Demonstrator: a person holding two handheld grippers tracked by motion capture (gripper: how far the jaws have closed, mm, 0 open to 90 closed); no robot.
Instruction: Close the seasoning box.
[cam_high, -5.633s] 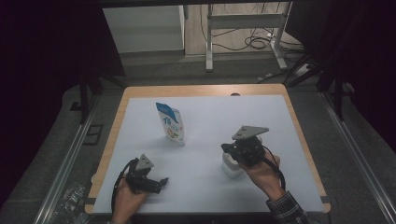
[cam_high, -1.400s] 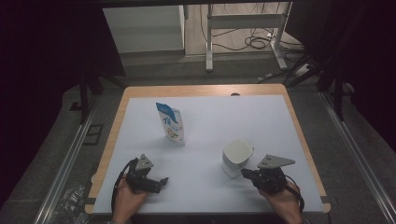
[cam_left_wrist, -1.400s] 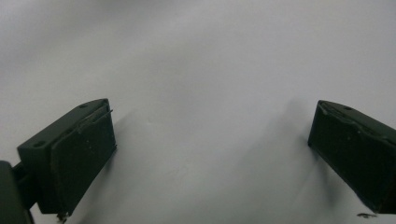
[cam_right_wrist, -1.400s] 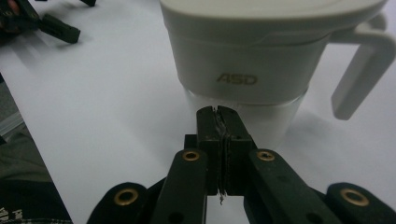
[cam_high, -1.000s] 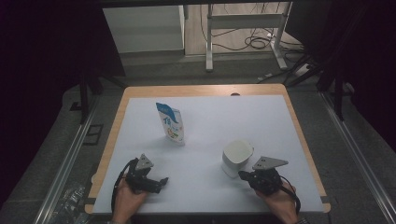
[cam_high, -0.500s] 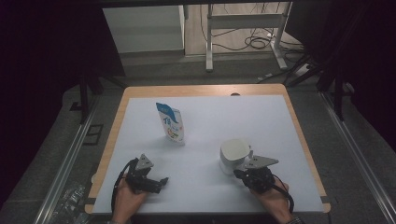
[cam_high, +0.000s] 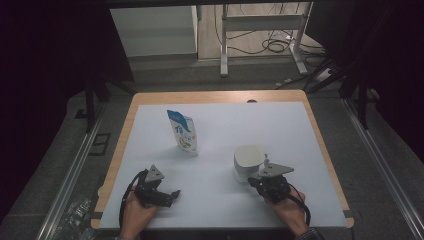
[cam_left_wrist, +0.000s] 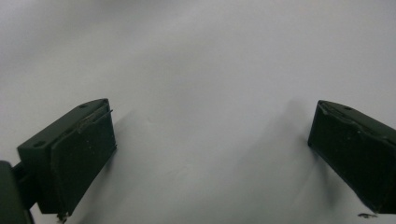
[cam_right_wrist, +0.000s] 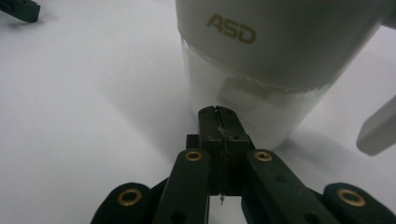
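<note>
Container (cam_right_wrist: 261, 70) white-lidded, clear-walled, upright on surface (cam_high: 300, 125) | right tongs (cam_right_wrist: 218, 116) pinched empty just before its base | left tongs (cam_left_wrist: 210, 154) wide, empty | likely light, rigid, slick; grip beneath lid

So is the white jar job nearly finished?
Not yet. The right tongs are shut and empty, right up against the white jar, which stands with its lid on. The left tongs wait open. The blue pouch stands untouched, so most looks left.
</note>
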